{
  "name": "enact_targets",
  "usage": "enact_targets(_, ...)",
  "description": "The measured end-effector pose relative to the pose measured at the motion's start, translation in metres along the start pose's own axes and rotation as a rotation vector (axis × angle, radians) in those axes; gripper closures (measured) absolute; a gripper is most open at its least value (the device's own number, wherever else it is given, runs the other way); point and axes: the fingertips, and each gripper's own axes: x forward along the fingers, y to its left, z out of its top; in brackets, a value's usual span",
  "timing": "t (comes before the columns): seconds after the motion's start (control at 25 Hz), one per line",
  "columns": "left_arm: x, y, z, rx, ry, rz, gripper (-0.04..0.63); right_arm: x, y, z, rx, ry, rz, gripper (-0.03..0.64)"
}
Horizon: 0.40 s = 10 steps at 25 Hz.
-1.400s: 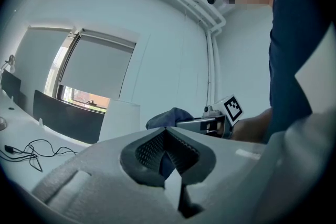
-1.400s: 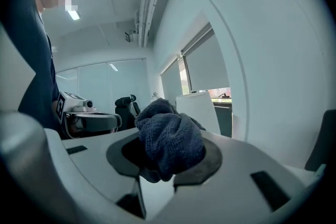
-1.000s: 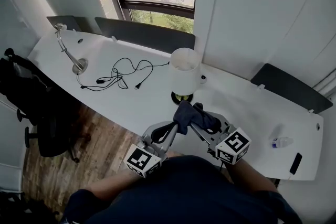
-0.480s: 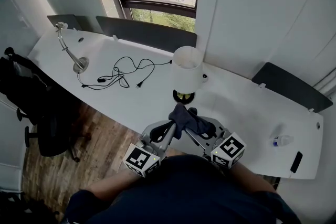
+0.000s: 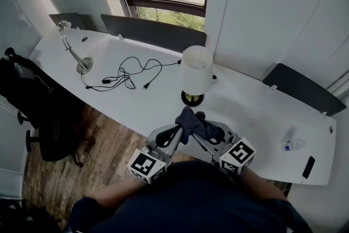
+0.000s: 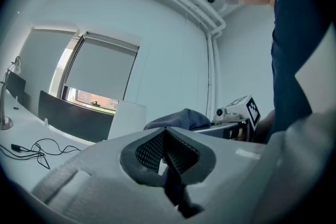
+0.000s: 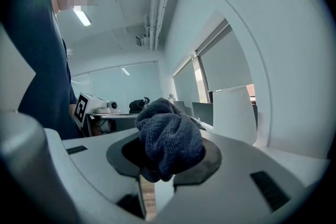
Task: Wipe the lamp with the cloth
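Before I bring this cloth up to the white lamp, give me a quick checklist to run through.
1. Grip of the right tongs on the cloth: ok, bunched firmly between them.
2. State of the left tongs: ok, shut on nothing, free to steady things.
3. Stance of the lamp: ok, upright on the desk.
4. Stretch of desk between cloth and lamp: ok, bare.
5. Position of the black cable: ok, lies left of the lamp, off the path.
6. Whether the lamp is unplugged: cannot tell.
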Motion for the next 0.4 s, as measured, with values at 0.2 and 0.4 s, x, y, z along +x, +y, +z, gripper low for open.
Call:
enact_targets(0.2,-0.0021,0.0012,-0.0044,-0.010,0.009,-0.001,0.589,0.0008,0.0007,0.0004,0.006,-0.003,-0.003,0.489)
enact_targets(0.4,-0.0025,0.0025,-0.0023,-0.004,0.001,0.003,0.589,0.0015,-0.0007,0.0011,0.002,-0.004,-0.008,0.490)
